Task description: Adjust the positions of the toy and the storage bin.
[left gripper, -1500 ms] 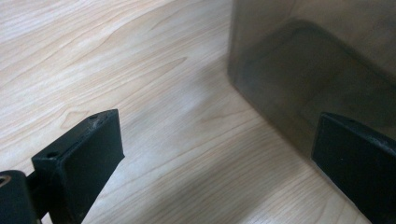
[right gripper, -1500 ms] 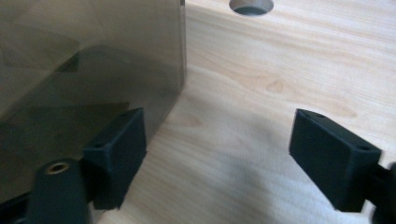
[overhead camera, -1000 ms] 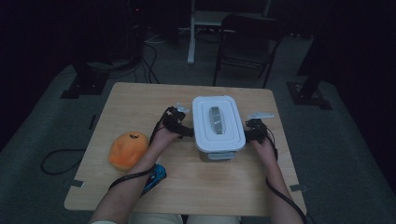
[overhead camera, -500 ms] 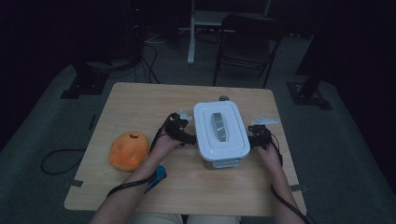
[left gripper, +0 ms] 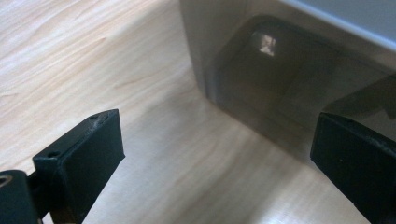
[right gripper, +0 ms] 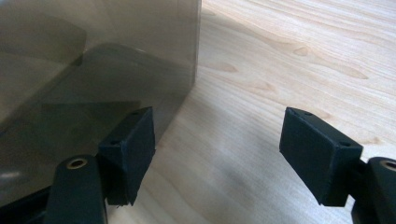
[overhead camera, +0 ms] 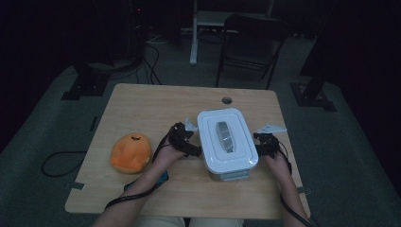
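Toward the right half of the wooden table (overhead camera: 156, 106), between its middle and the near edge, stands the lidded plastic container (overhead camera: 227, 142), white lid with a handle on top, smoky translucent walls. Left gripper (overhead camera: 187, 144) sits at the container's left wall, right gripper (overhead camera: 261, 145) at its right wall, one on each flank. Left gripper view: jaws spread wide, nothing between them but bare tabletop, container wall (left gripper: 280, 88) just ahead. Right gripper view: jaws likewise apart, one pad close against the container corner (right gripper: 140, 70), contact uncertain; no pinch on anything. Orange plush toy (overhead camera: 131, 152) lies near the left edge, well apart from the container, untouched. Judgement: bracketing of the container is done; lid remains seated, container rests on the table, so any lift, slide or opening remains to do.
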